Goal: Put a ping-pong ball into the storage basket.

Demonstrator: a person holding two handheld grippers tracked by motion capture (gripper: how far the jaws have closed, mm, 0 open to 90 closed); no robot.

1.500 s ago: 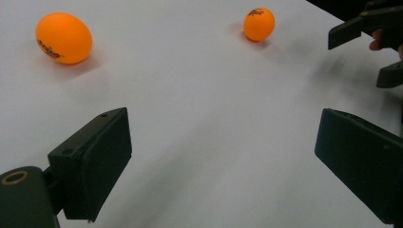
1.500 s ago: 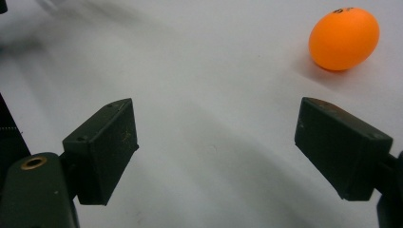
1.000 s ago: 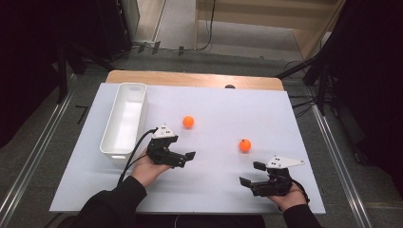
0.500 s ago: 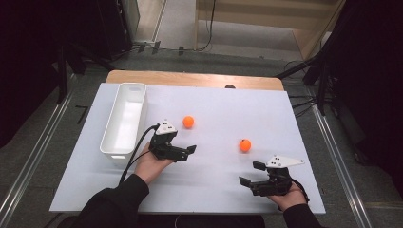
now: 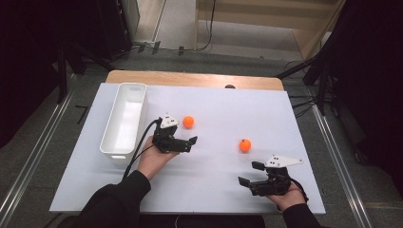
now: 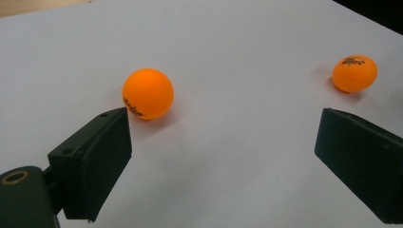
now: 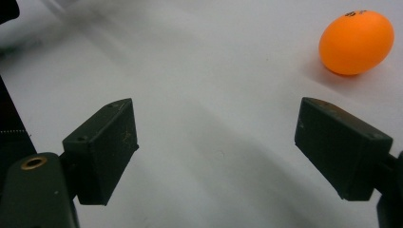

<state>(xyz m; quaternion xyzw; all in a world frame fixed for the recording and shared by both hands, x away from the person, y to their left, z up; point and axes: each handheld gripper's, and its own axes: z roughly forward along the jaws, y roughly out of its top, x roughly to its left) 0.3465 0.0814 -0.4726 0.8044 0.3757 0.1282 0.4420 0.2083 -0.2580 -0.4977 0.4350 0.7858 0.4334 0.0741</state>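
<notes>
Now the left claw (image 5: 190, 142) sits wide open and empty, just beside the near orange ball (image 5: 188, 121). It looks like the step is reaching for that ball. Next, I think, it must slide over so the ball sits between the jaws, then close. The right claw (image 5: 248, 175) is open and empty too, near the other ball (image 5: 244, 145). On the desk (image 5: 214, 180) there are two balls and one white bin (image 5: 124, 118).

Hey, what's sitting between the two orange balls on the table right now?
Nothing: in the high view, the white table between the ball near the left hand-held gripper and the other ball is bare. The left gripper view shows the same bare stretch.
</notes>
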